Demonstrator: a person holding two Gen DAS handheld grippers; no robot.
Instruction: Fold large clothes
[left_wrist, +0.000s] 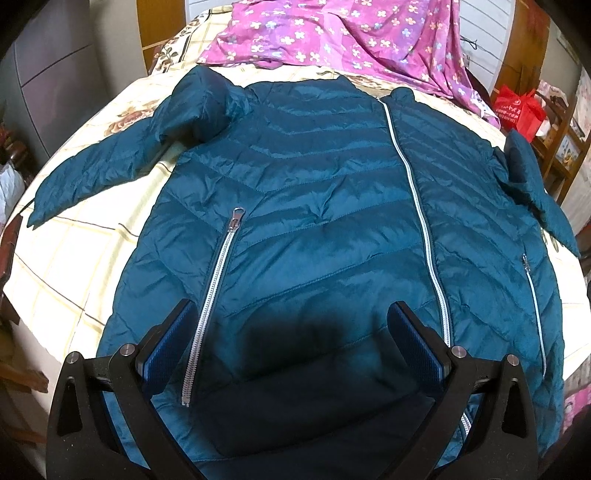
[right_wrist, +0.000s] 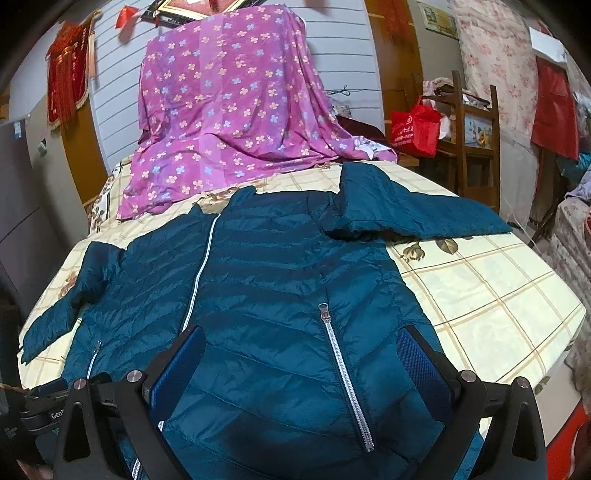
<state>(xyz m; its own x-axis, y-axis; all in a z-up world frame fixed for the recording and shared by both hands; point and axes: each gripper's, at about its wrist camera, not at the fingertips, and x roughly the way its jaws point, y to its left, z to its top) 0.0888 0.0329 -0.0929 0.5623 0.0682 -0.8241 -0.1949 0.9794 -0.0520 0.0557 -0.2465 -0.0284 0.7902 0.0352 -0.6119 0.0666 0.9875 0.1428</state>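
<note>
A teal quilted puffer jacket lies front up on the bed, zipped, with silver zippers and both sleeves spread out to the sides. It also shows in the right wrist view. My left gripper is open and empty, hovering over the jacket's lower left part by a pocket zipper. My right gripper is open and empty over the lower right part, with the other pocket zipper between its fingers.
The bed has a cream checked floral sheet. A purple flowered cloth is draped at the head of the bed. A red bag and a wooden chair stand at the right. A grey cabinet stands at the left.
</note>
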